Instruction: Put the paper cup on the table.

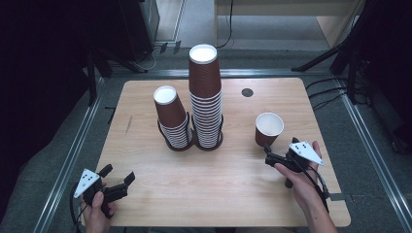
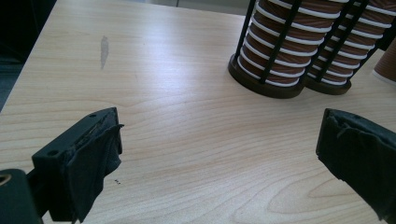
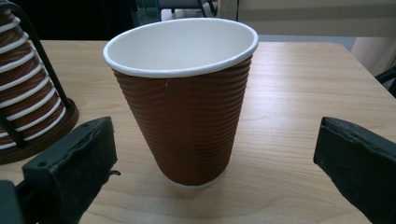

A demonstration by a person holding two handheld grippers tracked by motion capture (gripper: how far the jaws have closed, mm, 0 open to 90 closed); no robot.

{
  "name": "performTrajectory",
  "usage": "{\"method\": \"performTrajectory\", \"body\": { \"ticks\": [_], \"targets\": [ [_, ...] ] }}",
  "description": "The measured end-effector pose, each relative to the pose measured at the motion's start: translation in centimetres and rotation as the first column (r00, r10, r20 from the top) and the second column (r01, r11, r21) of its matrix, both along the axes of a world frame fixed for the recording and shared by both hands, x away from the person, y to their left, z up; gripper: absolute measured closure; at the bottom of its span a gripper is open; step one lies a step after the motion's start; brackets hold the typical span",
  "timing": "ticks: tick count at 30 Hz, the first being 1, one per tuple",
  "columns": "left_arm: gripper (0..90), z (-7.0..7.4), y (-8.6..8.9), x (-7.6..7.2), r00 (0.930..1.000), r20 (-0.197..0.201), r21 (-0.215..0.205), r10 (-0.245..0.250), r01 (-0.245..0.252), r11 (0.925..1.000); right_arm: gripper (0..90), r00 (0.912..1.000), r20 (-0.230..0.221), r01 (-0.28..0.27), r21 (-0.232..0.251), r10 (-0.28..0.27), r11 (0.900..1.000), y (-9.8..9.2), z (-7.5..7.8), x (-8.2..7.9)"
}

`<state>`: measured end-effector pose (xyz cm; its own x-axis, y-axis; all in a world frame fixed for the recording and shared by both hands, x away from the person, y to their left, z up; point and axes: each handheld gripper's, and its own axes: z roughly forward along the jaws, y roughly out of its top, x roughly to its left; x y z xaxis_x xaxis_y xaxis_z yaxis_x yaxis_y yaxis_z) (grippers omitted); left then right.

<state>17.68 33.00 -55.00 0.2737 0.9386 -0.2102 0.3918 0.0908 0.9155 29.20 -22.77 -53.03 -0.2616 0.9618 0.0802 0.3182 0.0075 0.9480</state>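
Hand-held gripper (image 3: pixel 215 168) gapes over pale wooden table (image 3: pixel 299 93).

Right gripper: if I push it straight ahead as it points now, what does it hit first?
The upright brown paper cup. It stands straight ahead of the open right gripper, untouched; the jaws would likely pass either side of it.

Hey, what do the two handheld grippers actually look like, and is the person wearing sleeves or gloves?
Both are black tools. The left gripper and the right gripper each carry a pale grey three-cornered plate dotted with small dark marks, and a black cable trails from each. The jaws end in blocky black pads with rough, worn-looking edges. No gloves are worn, and no sleeves reach the forearms as far as they show.
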Motion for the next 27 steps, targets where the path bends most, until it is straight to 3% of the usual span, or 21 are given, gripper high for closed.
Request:
{"method": "performTrajectory", "body": {
  "ticks": [27],
  "targets": [
    [0.5, 0.0, 0.0, 0.0, 1.0000, -0.003, -0.001, 0.004, -0.004, 1.0000, 0.0, 0.9981, 0.046, 0.041, 0.030, -0.042, 0.999, -4.9, 0.0, -3.5]
  ]
}}
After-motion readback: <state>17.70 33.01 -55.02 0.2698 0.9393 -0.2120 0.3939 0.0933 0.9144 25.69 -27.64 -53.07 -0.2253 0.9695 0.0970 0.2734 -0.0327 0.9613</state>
